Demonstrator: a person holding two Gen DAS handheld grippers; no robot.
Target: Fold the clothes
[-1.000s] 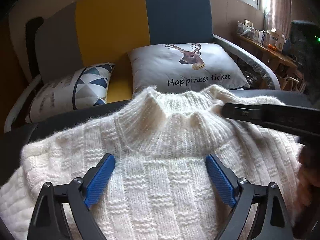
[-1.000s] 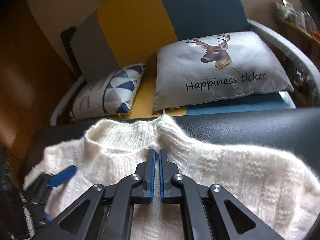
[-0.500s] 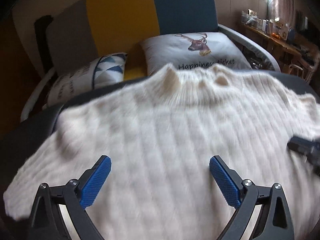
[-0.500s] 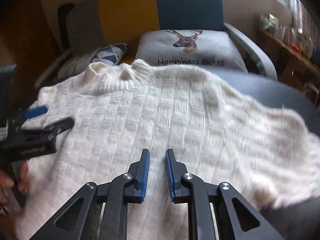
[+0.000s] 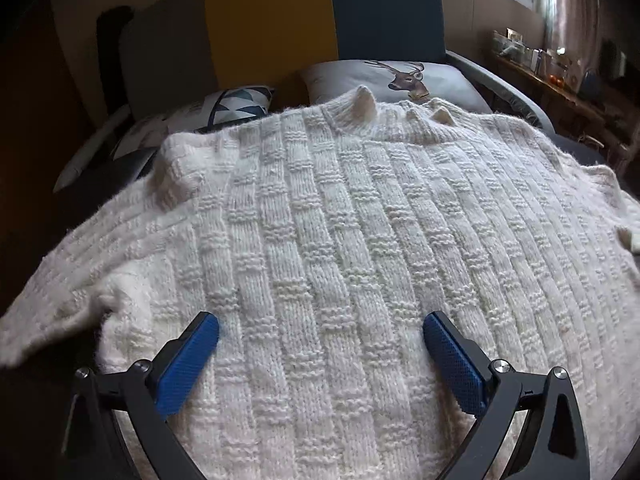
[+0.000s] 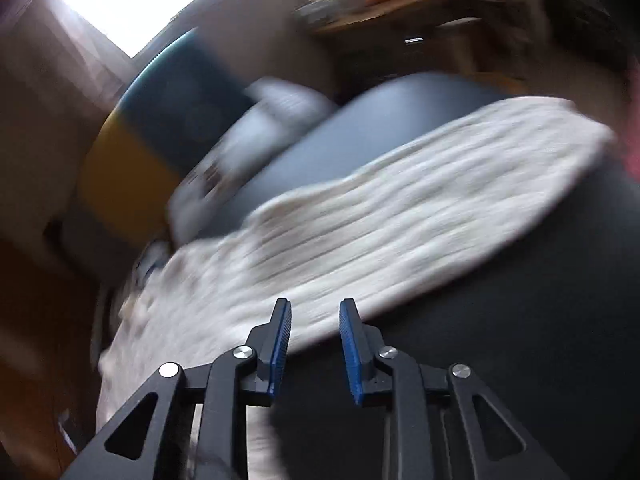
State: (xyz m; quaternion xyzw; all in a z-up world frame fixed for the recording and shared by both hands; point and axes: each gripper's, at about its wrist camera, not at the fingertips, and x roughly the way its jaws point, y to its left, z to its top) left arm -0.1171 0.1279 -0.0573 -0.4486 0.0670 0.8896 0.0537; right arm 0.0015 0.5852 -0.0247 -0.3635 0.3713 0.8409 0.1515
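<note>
A white knit sweater (image 5: 340,232) lies spread flat on a dark padded surface (image 6: 520,320), with its collar (image 5: 384,120) at the far side. My left gripper (image 5: 320,332) hovers over the sweater's lower body. Its jaws are opening wide and only flat knit lies under them, ungripped. The right wrist view is blurred and tilted. It shows one sleeve of the sweater (image 6: 400,216) stretching to the right. My right gripper (image 6: 315,312) is at the sleeve's near edge, its jaws opening to a narrow gap with nothing pinched between the blue pads (image 6: 280,340).
Behind the surface stands a sofa with a grey, yellow and teal back (image 5: 272,32). On it lie a deer-print pillow (image 5: 400,76) and a triangle-patterned pillow (image 5: 236,106). A cluttered wooden shelf (image 5: 560,76) runs under the window at the right.
My right gripper has let go of the collar, swung fast to the right over the sleeve and rolled, its jaws parting. My left gripper has drawn back from the collar towards the sweater's lower body.
</note>
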